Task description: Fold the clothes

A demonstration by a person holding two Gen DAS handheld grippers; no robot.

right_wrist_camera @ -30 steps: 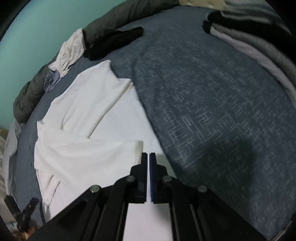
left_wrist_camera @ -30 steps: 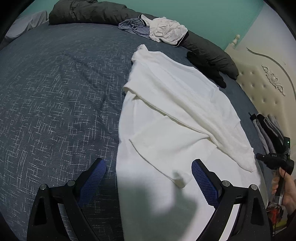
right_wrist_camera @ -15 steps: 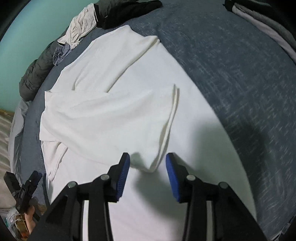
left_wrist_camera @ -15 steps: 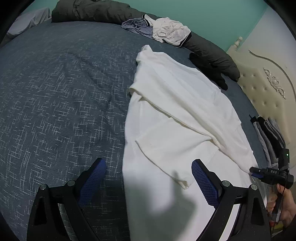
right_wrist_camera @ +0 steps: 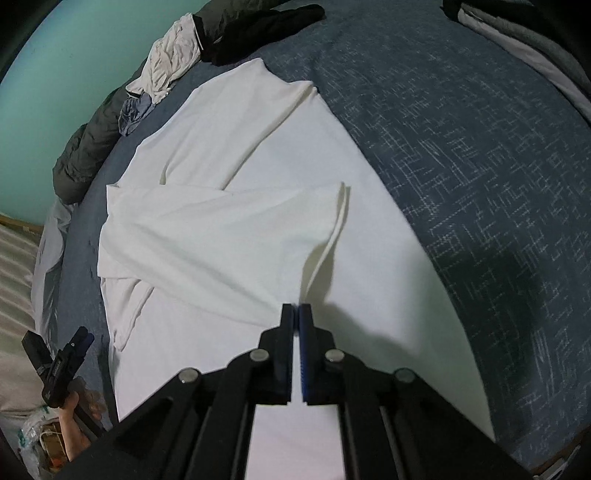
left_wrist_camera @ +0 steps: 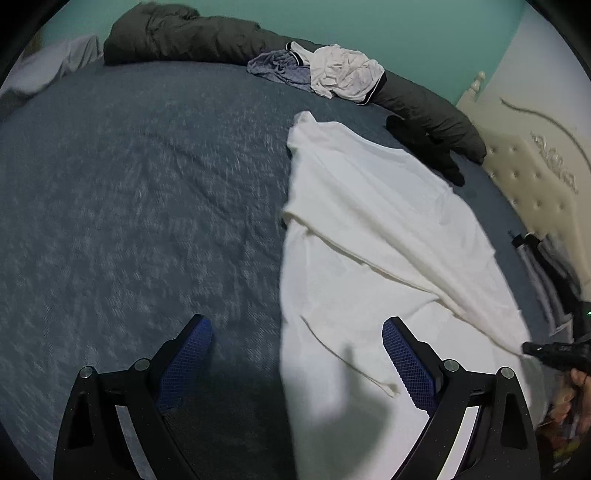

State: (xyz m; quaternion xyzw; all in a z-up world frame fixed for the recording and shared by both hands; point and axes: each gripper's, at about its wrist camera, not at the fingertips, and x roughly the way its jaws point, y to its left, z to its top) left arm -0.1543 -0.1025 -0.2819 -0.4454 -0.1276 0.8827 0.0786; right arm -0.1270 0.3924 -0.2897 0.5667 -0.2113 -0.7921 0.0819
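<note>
The white shirt (right_wrist_camera: 236,229) lies spread on the dark blue bedspread (right_wrist_camera: 480,155), one sleeve folded across its body. The right gripper (right_wrist_camera: 296,314) is clenched at the near corner of that sleeve's cuff; its pads hide the pinch itself, so cloth seems caught between them, and the cuff edge rises in a raised ridge toward the tips. The left gripper (left_wrist_camera: 297,354) is released, jaws wide, straddling the shirt's left edge without touching it. That view is motion-blurred. The shirt's near hem is cut off behind both tools. Far off, crumpled pale garments (left_wrist_camera: 343,72) sit on a dark quilt (left_wrist_camera: 192,35) against the wall. Bare bedspread stretches left of the shirt in the left view; a folded stack (right_wrist_camera: 517,40) at the far right is partly cropped.
</note>
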